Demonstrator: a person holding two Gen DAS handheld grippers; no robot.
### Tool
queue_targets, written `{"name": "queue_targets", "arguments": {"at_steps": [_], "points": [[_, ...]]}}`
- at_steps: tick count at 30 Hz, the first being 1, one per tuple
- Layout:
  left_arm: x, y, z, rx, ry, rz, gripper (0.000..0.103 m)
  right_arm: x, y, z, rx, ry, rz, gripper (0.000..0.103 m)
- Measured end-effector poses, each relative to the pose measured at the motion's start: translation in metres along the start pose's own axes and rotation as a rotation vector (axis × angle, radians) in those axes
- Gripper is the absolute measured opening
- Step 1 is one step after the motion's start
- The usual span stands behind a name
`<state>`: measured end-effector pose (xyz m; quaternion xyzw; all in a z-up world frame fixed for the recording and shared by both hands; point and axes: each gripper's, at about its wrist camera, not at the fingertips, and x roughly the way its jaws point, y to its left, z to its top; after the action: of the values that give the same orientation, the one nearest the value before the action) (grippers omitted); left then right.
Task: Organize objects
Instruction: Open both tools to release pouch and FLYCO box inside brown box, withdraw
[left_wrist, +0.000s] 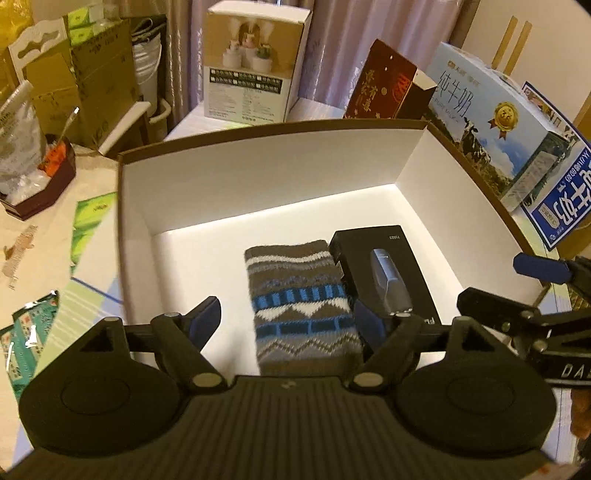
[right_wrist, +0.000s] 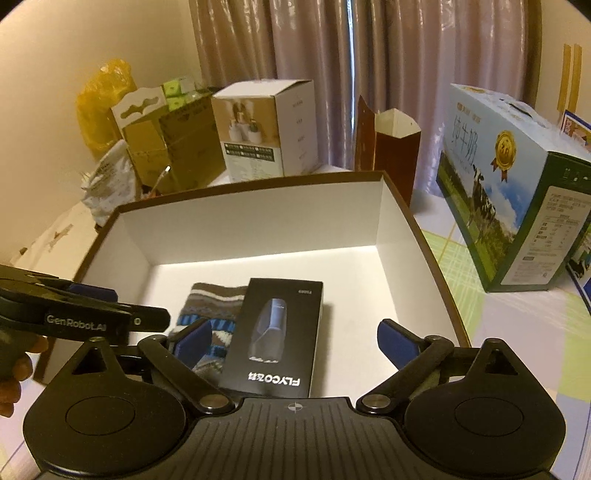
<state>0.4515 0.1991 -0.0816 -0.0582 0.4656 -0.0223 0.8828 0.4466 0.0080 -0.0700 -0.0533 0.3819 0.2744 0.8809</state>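
A big open box (left_wrist: 258, 129) (right_wrist: 258, 182), white inside with a brown rim, holds two things side by side. A knitted sock (left_wrist: 299, 302) (right_wrist: 210, 299) in brown, white and blue lies flat on its floor. To the sock's right lies a black shaver box (left_wrist: 384, 266) (right_wrist: 280, 332). My left gripper (left_wrist: 288, 317) hangs open just above the sock, a pad on either side of it. My right gripper (right_wrist: 297, 341) is open over the near end of the shaver box, holding nothing. Each gripper shows at the edge of the other's view.
Behind the big box stand a white humidifier carton (left_wrist: 255, 66), a dark red carton (left_wrist: 384, 85) and a blue milk carton (left_wrist: 480, 122) (right_wrist: 509, 192). Cardboard boxes (left_wrist: 99, 81), a dark tray of bags (left_wrist: 37, 195) and loose packets (left_wrist: 29, 332) lie on the left.
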Motion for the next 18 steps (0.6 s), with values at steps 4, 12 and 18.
{"name": "queue_targets", "arguments": {"at_steps": [4, 12, 18], "points": [[-0.019, -0.001, -0.007, 0.001, -0.014, 0.008, 0.078, -0.013, 0.002, -0.003, 0.007, -0.015, 0.019, 0.096], [-0.058, -0.011, -0.030, 0.011, -0.045, 0.016, 0.085, -0.045, 0.005, -0.017, 0.026, -0.048, 0.066, 0.097], [-0.084, -0.027, -0.049, 0.012, -0.065, 0.015, 0.085, -0.078, 0.004, -0.029, 0.036, -0.086, 0.102, 0.098]]}}
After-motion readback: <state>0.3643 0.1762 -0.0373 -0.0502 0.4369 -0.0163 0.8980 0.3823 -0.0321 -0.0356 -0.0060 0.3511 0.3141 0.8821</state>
